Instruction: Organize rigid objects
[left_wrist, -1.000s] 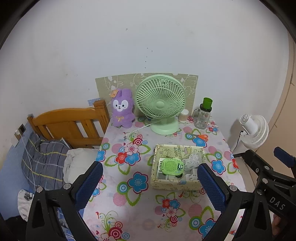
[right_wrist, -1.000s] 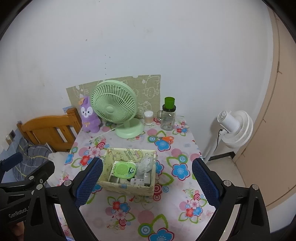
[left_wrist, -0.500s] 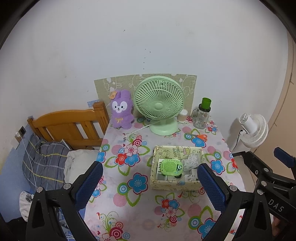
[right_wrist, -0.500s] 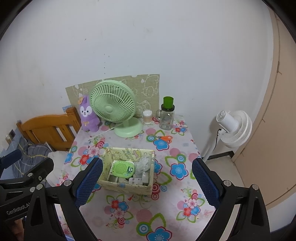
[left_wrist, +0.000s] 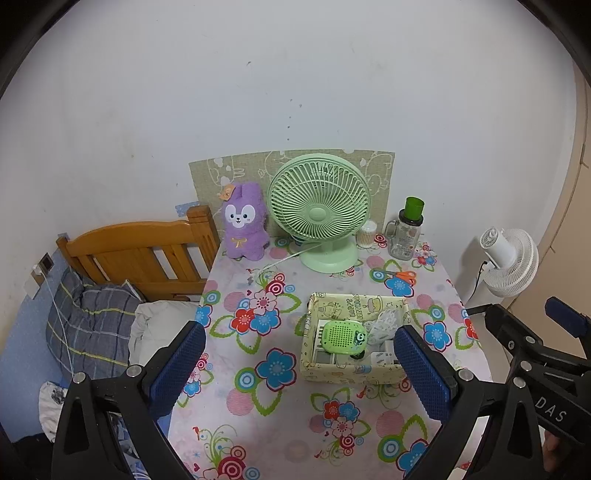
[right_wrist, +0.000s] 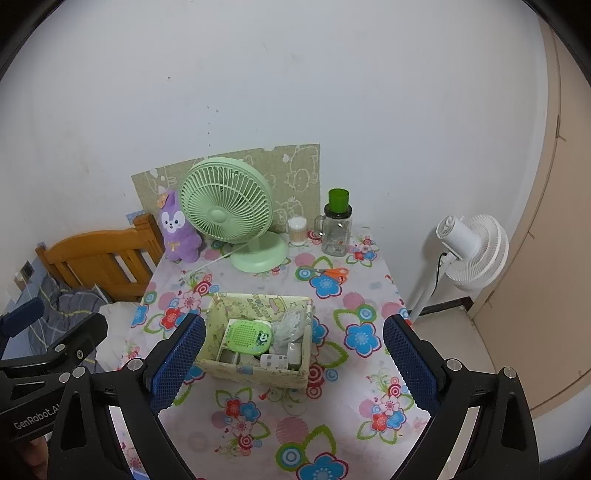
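i have both grippers held up above the near edge of the desk (left_wrist: 288, 424), tilted down toward it and side by side. the left gripper (left_wrist: 299, 369) has its jaws spread wide, with blue pads (left_wrist: 181, 365) empty and nothing between them; the right gripper (right_wrist: 293, 363) is likewise spread wide and holds nothing. in the left wrist view the right gripper's black frame shows at 4 o'clock, and in the right wrist view the left gripper's frame sits at 8 o'clock.

the yellow patterned box (left_wrist: 354, 371) stands on the flowered desk, near the middle and a little toward 3 o'clock in the left view. inside it lies a green panda device (left_wrist: 341, 338) on top of small white items (right_wrist: 277, 360), with a clear plastic bag (right_wrist: 290, 325) beside it at 3 o'clock.

at 12 o'clock past the box stands a green desk fan (left_wrist: 319, 206), upright against the wall. a purple plush (left_wrist: 245, 221) sits at its 9 o'clock side. a cotton swab jar (right_wrist: 297, 230) and a glass jar with a green cap (right_wrist: 337, 225) stand at the fan's 3 o'clock side. orange scissors (right_wrist: 330, 272) lie flat between the glass jar and the box. a white floor fan (right_wrist: 469, 251) stands off the desk at 3 o'clock, and a wooden bed frame (left_wrist: 136, 251) at 9 o'clock.
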